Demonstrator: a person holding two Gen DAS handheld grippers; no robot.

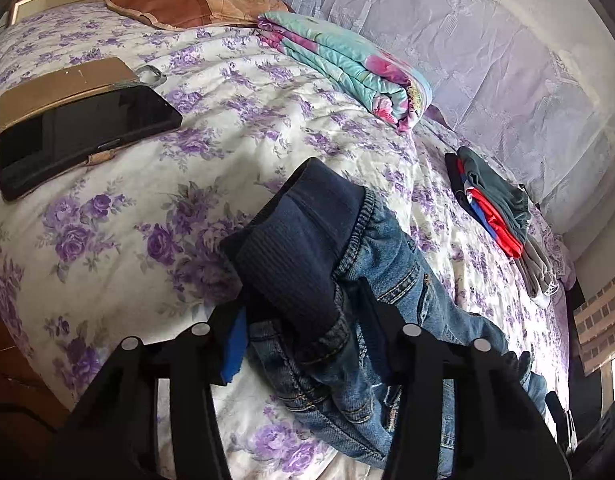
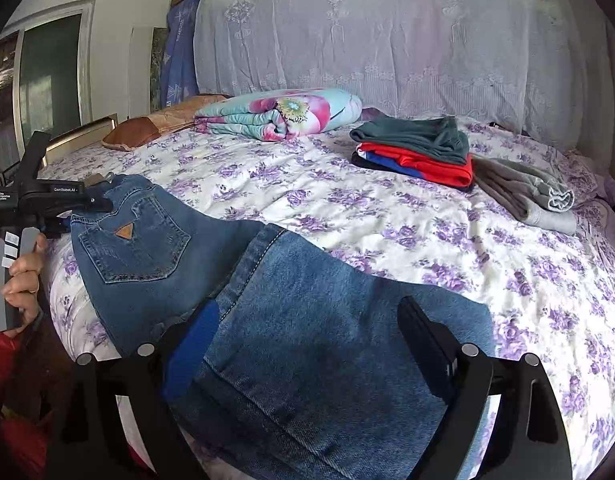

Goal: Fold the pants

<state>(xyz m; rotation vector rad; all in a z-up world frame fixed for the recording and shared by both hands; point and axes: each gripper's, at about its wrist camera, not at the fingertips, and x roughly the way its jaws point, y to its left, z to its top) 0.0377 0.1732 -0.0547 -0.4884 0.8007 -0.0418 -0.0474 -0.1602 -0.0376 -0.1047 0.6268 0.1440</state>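
Blue jeans (image 2: 139, 240) lie on the flowered bedspread (image 2: 347, 208), back pocket up, with a leg end folded toward the near edge. In the left wrist view my left gripper (image 1: 303, 332) is shut on the bunched waist of the jeans (image 1: 391, 264), and a dark ribbed waistband (image 1: 299, 240) bulges out between the fingers. The right wrist view shows that same left gripper (image 2: 103, 204) at the waist edge, held by a person's hand (image 2: 23, 276). My right gripper (image 2: 307, 332) stands open wide over the leg end (image 2: 327, 300), and its pads do not press the denim.
A black tablet (image 1: 79, 136) and a tan box (image 1: 63, 84) lie on the bed's left side. A folded floral quilt (image 2: 279, 114), a brown pillow (image 2: 147, 128), a stack of folded clothes (image 2: 415, 148) and a grey garment (image 2: 523, 192) sit toward the back by a lace-covered wall (image 2: 387, 40).
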